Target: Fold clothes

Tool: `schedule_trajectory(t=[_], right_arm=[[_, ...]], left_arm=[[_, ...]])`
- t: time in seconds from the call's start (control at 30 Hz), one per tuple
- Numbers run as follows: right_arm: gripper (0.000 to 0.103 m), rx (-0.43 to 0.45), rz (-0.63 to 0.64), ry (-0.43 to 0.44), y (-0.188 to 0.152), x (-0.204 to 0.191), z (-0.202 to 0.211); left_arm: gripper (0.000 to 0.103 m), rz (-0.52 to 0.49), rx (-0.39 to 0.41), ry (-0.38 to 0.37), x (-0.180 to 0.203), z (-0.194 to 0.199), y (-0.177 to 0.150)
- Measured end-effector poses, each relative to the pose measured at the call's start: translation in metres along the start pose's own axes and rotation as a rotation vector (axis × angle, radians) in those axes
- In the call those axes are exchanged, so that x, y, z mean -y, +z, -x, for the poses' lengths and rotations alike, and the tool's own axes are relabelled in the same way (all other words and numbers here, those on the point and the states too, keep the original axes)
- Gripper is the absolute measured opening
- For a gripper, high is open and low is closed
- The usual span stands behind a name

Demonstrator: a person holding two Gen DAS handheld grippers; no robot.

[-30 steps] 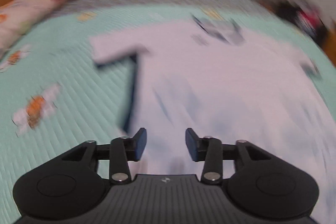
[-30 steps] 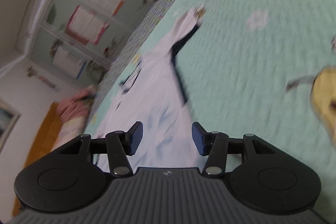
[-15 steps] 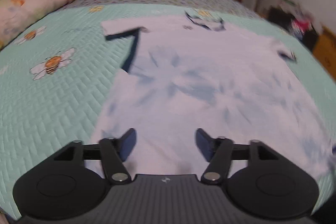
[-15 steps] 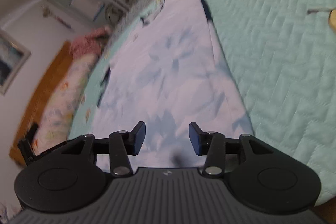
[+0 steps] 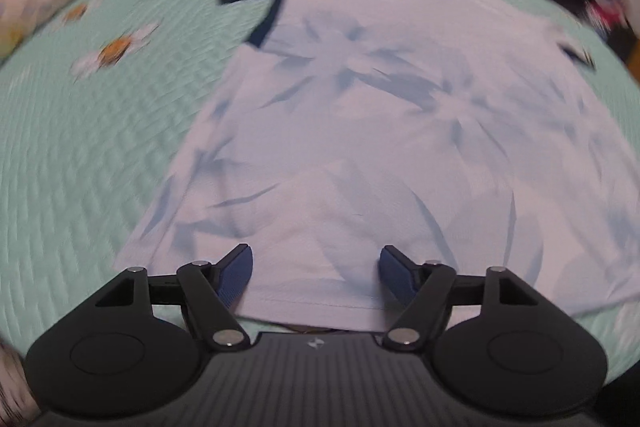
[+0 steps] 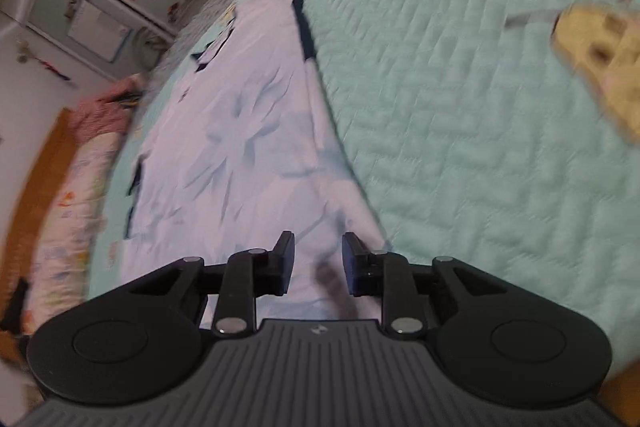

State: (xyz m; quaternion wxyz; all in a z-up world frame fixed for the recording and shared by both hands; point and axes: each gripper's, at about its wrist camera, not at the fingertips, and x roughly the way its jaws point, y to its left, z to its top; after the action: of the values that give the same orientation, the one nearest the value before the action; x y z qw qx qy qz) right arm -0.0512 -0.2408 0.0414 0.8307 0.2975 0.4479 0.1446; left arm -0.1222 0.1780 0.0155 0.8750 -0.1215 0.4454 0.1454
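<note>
Left claw, jaws wide apart over the near hem of the shirt, which lies flat on the green bedspread; right claw, jaws closing with shirt cloth between but not yet pinched, near the shirt's right side edge; bare bedspread around for folding, yellow toy far right.

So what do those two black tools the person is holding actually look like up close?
Both look alike. The left tool and right tool each have a matte black ribbed body bearing a small pale logo, two round black lobes at the sides, and black linkage bars with silver pivot pins. The left tool's finger pads look dark blue.
</note>
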Motion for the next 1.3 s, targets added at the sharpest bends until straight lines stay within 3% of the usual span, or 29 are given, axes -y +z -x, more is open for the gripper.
schedule_trajectory(t=[0.07, 0.13, 0.2, 0.27, 0.4, 0.5, 0.63, 0.7, 0.8, 0.93, 1.03, 1.1, 1.3], right_arm=[[0.046, 0.017, 0.029, -0.016, 0.007, -0.012, 0.009], [0.05, 0.028, 0.051, -0.002, 0.016, -0.023, 0.017], [0.052, 0.031, 0.067, 0.041, 0.028, -0.041, 0.018], [0.062, 0.026, 0.083, 0.11, 0.043, -0.067, 0.012], [0.072, -0.031, 0.082, 0.323, 0.078, -0.124, -0.032], [0.074, -0.077, 0.132, 0.426, 0.095, -0.17, -0.09], [0.074, -0.19, 0.146, 0.543, 0.11, -0.208, -0.201], [0.074, -0.213, 0.182, 0.53, 0.112, -0.221, -0.25], [0.074, -0.161, 0.351, 0.478, 0.104, -0.251, -0.284], [0.073, -0.113, 0.493, 0.376, 0.085, -0.27, -0.283], [0.074, -0.105, 0.566, 0.304, 0.073, -0.277, -0.275], [0.074, -0.109, 0.587, 0.286, 0.073, -0.285, -0.273], [0.074, -0.095, 0.622, 0.264, 0.095, -0.318, -0.281]], left_arm=[[0.072, 0.104, -0.039, 0.022, -0.016, 0.01, 0.009], [0.072, 0.261, -0.068, 0.039, -0.041, 0.025, 0.025], [0.072, 0.429, -0.063, -0.018, -0.067, 0.042, 0.046], [0.073, 0.527, -0.027, -0.069, -0.085, 0.06, 0.072], [0.082, 0.584, 0.124, -0.101, -0.098, 0.079, 0.131], [0.087, 0.663, 0.153, -0.104, -0.114, 0.038, 0.175], [0.083, 0.716, 0.15, -0.119, -0.13, -0.066, 0.215], [0.078, 0.766, 0.148, -0.141, -0.136, -0.112, 0.22], [0.078, 0.8, 0.143, -0.177, -0.133, -0.154, 0.213], [0.078, 0.77, 0.169, -0.229, -0.132, -0.164, 0.219], [0.079, 0.784, 0.147, -0.254, -0.141, -0.175, 0.238], [0.08, 0.806, 0.117, -0.257, -0.145, -0.186, 0.25], [0.082, 0.901, 0.142, -0.267, -0.159, -0.211, 0.28]])
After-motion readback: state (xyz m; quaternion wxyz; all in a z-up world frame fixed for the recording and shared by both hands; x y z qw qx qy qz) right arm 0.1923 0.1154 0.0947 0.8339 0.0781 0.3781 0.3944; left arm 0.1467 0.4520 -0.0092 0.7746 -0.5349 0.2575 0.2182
